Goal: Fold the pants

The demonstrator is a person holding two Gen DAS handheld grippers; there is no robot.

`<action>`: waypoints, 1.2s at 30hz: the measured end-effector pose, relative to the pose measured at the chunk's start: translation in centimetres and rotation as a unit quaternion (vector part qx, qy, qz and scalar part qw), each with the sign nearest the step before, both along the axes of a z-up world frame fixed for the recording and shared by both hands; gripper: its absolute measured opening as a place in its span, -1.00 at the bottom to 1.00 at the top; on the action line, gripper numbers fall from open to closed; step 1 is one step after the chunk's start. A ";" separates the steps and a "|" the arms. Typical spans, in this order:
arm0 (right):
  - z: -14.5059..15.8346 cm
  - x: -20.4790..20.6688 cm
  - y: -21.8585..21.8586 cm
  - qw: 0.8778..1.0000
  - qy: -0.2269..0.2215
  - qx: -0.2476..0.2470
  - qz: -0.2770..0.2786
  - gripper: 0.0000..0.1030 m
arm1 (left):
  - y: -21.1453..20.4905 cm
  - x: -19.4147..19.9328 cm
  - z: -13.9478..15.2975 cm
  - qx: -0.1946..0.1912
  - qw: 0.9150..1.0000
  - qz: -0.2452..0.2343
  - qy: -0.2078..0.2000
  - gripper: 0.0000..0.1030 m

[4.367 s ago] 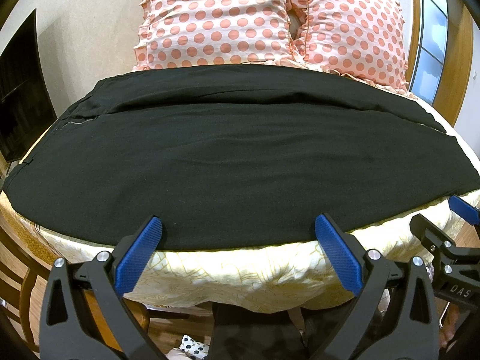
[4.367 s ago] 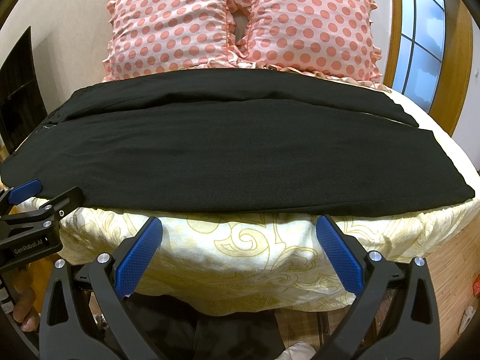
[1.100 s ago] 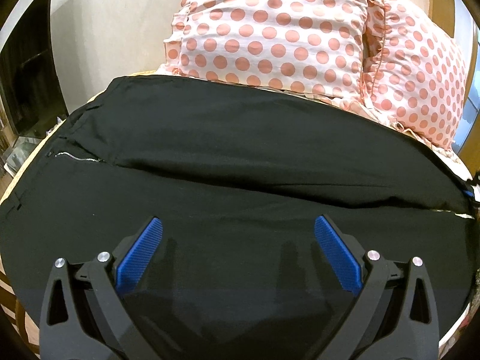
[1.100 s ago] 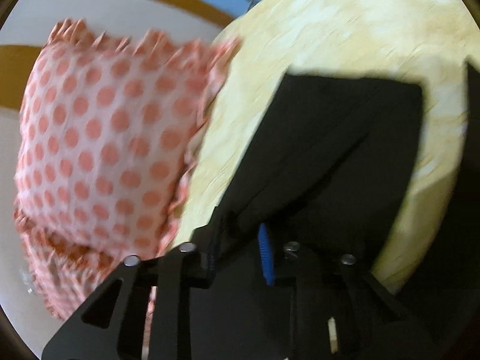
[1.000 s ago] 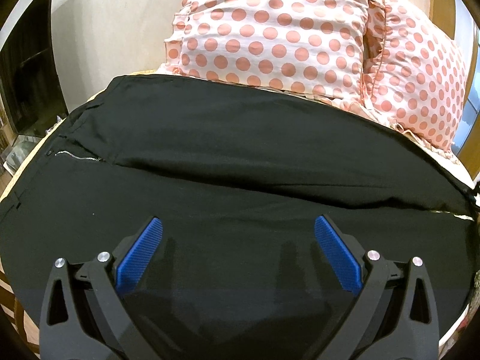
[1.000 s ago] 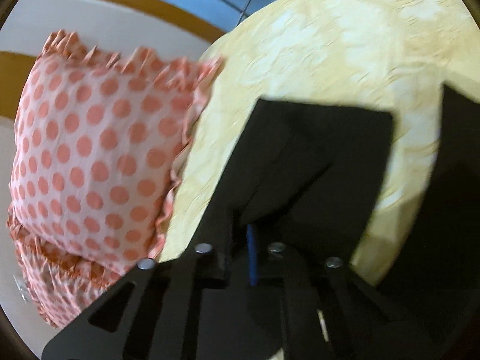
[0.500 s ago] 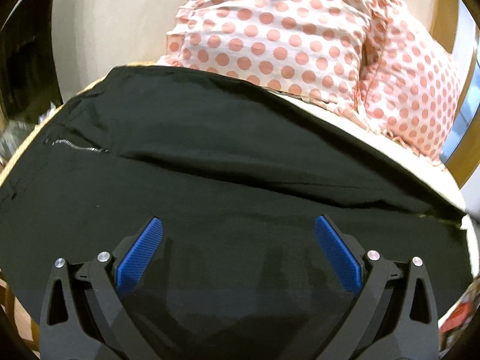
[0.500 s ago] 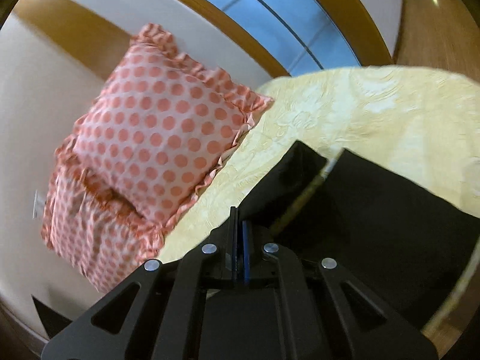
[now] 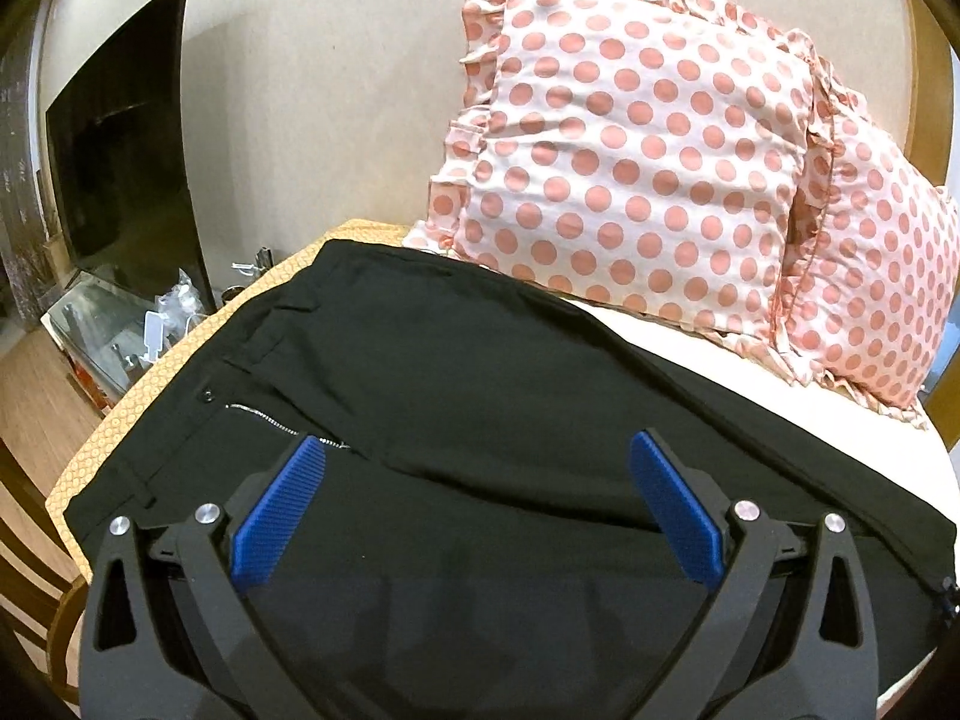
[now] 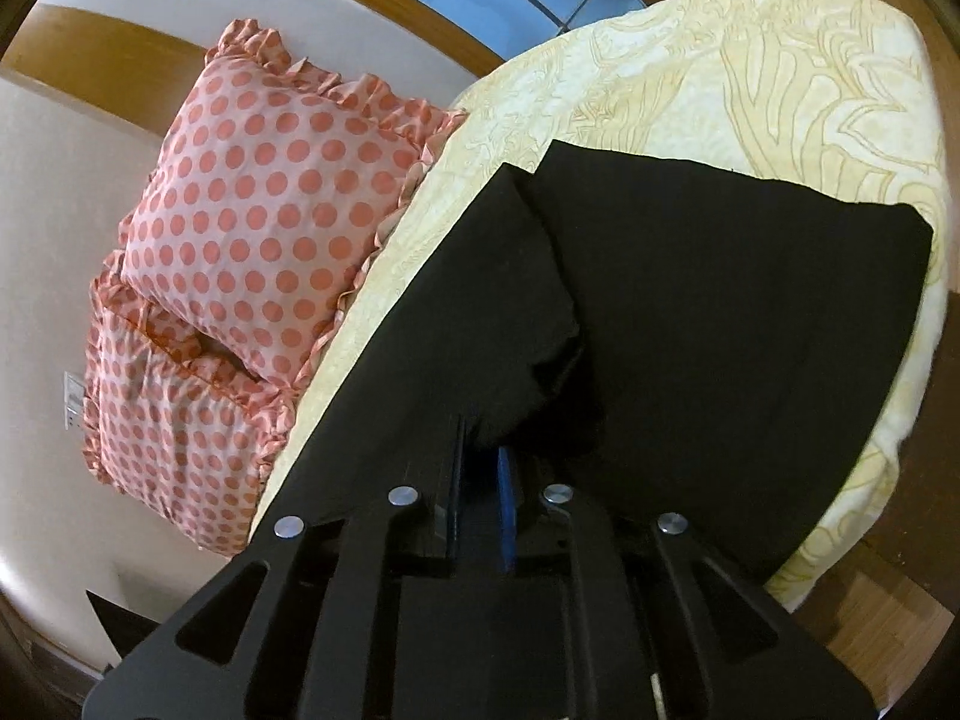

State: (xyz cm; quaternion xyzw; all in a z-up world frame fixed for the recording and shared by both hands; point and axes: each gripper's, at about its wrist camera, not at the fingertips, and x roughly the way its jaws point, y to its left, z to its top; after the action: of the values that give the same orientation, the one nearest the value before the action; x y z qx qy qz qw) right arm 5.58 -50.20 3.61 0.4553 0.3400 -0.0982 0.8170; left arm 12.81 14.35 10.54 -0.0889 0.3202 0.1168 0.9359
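Step in hand, by my read: first fold. Black pants (image 9: 480, 396) lie spread across the bed (image 10: 750, 60), filling centre and lower frame in the left wrist view, waistband and zipper (image 9: 282, 420) toward centre left.

Right hand-held gripper (image 10: 480, 468): fingers drawn together, clamped on a bunched edge of the pants at bottom centre of its frame. The fabric rises off the sheet there into a loose ridge. Which part of the leg it has, I can't tell for sure.

Left hand-held gripper (image 9: 474, 510): blue pads wide apart, holding nothing, hovering over the cloth near the fly. Can't tell whether it touches the fabric.

Next move likely calls for the left one to close on a matching edge or pin the cloth, then carry the pinched edge over so the legs stack. Risk: the ridge drags crooked if only one side is lifted.

View differences:
- Left wrist only: waistband, button, zipper, dark TV (image 9: 120, 168) upper left, cluttered glass stand below it.
- Right wrist only: leg hems toward upper right, bare patterned sheet beyond them, window at top.
- Both: polka-dot pillows (image 9: 630, 144), well behind the pants.
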 end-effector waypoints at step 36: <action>0.3 -0.8 -0.4 0.995 -0.087 0.005 -0.052 -0.96 | -1.4 1.3 -1.8 0.018 0.999 -0.038 0.030 0.96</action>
State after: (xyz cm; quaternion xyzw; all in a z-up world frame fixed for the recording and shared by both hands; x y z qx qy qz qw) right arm 4.78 -50.55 3.88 0.4830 0.2437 -0.0987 0.8352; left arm 14.11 12.96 8.75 -0.0561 0.3487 0.0897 0.9312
